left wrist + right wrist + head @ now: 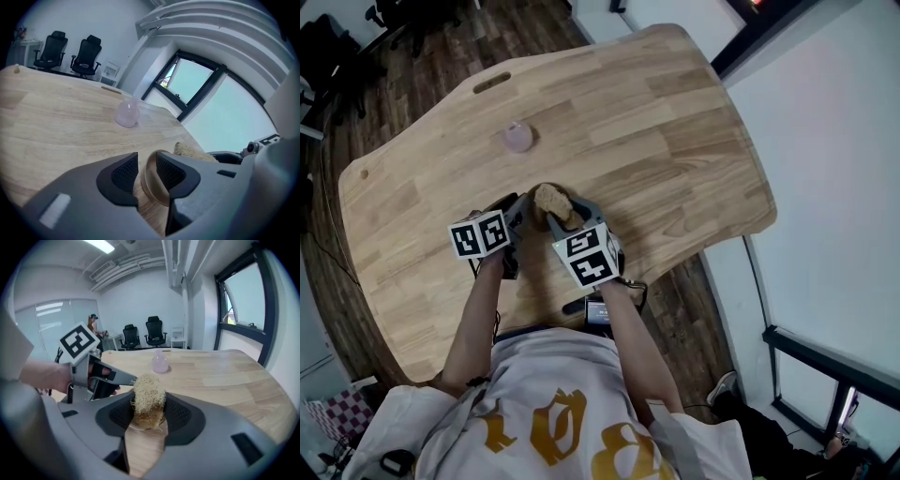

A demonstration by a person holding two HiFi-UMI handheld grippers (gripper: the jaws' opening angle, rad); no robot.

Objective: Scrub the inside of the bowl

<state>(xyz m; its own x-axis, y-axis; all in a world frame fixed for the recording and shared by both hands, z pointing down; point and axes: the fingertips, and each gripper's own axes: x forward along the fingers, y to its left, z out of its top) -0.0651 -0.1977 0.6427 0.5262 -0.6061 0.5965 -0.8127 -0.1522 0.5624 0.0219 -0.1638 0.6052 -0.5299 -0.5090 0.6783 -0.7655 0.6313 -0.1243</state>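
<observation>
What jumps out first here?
The right hand-held gripper clamps a straw-coloured fibrous scrubber, its lower end in the wooden bowl near the front edge of the table. The left hand-held gripper grips that bowl's rim. Farther back a small pink bottle stands alone.

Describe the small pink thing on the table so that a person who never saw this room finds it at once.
Look at the large wooden table. Beyond the brown bowl and the straw-coloured scrubber, both held near the person, the small pink thing stands alone on bare wood. It alone is pale pink, rounded and partly see-through.
</observation>
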